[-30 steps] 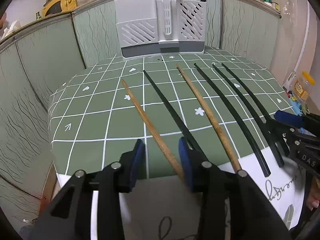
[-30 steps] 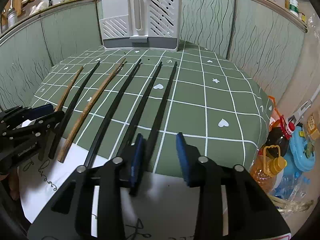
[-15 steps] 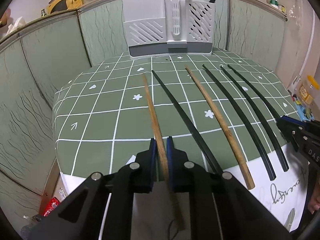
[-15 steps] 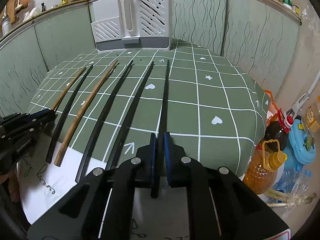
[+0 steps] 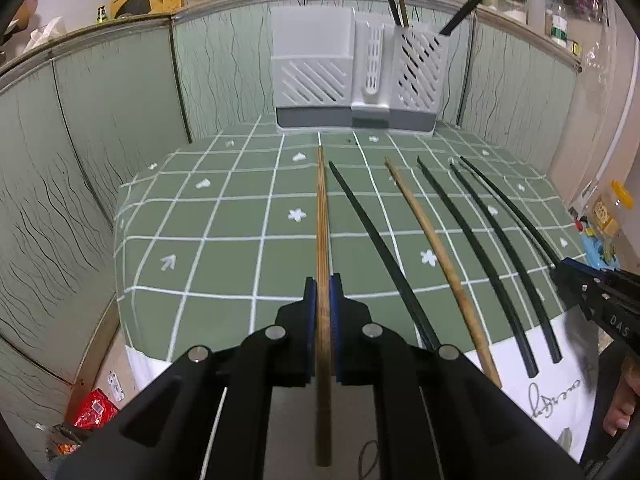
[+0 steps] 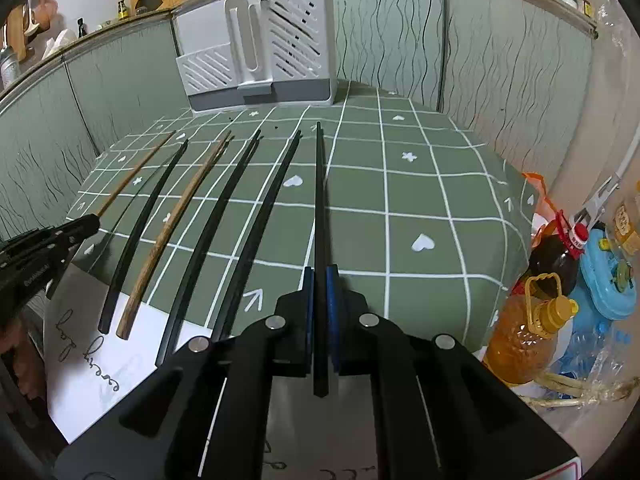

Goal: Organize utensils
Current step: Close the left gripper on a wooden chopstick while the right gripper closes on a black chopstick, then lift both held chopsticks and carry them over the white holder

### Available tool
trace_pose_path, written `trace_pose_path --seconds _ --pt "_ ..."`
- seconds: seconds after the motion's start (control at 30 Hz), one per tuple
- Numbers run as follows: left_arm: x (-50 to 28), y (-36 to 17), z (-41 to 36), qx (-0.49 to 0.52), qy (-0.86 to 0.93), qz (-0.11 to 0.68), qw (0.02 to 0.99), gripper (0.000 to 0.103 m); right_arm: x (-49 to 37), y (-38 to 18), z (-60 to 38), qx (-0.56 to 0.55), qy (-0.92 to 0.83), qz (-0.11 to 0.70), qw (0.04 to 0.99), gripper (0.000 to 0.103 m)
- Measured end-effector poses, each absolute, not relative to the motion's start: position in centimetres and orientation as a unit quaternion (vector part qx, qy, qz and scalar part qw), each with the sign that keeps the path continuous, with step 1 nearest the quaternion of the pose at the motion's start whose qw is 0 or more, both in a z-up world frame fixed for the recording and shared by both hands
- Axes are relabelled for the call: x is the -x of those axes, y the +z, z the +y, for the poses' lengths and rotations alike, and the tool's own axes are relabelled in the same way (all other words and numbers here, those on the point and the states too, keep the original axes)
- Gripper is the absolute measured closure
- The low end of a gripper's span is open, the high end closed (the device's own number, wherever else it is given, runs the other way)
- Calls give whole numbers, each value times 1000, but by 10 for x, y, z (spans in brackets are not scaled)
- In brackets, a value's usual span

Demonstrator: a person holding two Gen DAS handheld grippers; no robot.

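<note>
My left gripper [image 5: 322, 284] is shut on a wooden chopstick [image 5: 321, 216] that points straight ahead, lifted off the green checked tablecloth [image 5: 224, 248]. My right gripper [image 6: 319, 276] is shut on a black chopstick [image 6: 319, 200], also lifted and pointing ahead. On the cloth lie another wooden chopstick [image 5: 436, 260] and three black chopsticks [image 5: 376, 236]. The white slotted utensil holder [image 5: 356, 80] stands at the far edge with chopsticks in its right compartment; it also shows in the right wrist view [image 6: 260, 48]. The right gripper shows at the left view's right edge [image 5: 600, 300].
Green panels [image 5: 100, 120] wall the table on the left and back. A white sheet of paper [image 6: 92, 360] lies at the near edge. Oil bottles [image 6: 528, 328] and a blue container [image 6: 608, 280] stand off the table's right side.
Both grippers closed from open onto a chopstick each, the left on the wooden one and the right on the black one, and raised them to point at the holder.
</note>
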State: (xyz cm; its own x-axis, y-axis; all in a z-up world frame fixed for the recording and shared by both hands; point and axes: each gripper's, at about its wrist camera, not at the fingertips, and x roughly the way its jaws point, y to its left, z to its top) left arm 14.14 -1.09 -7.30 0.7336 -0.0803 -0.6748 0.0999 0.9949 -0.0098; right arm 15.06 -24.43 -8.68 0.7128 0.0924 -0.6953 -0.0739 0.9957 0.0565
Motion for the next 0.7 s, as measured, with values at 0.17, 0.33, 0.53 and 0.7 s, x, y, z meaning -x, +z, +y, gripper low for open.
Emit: trace_pose_path --seconds 0.17,0.33,0.53,0.7 --pt "-137 -58 -5 -7 -58 352 934 95 -149 -76 -246 -12 47 372 927 97" --pt "-136 -50 2 4 -58 352 934 95 -145 -65 -247 -8 48 364 930 97" --pt "-136 -45 5 7 -67 360 930 95 -141 -49 -249 -9 50 348 936 97" --pt "-135 -42 7 7 -70 363 929 95 -138 -33 -251 -11 52 333 942 97"
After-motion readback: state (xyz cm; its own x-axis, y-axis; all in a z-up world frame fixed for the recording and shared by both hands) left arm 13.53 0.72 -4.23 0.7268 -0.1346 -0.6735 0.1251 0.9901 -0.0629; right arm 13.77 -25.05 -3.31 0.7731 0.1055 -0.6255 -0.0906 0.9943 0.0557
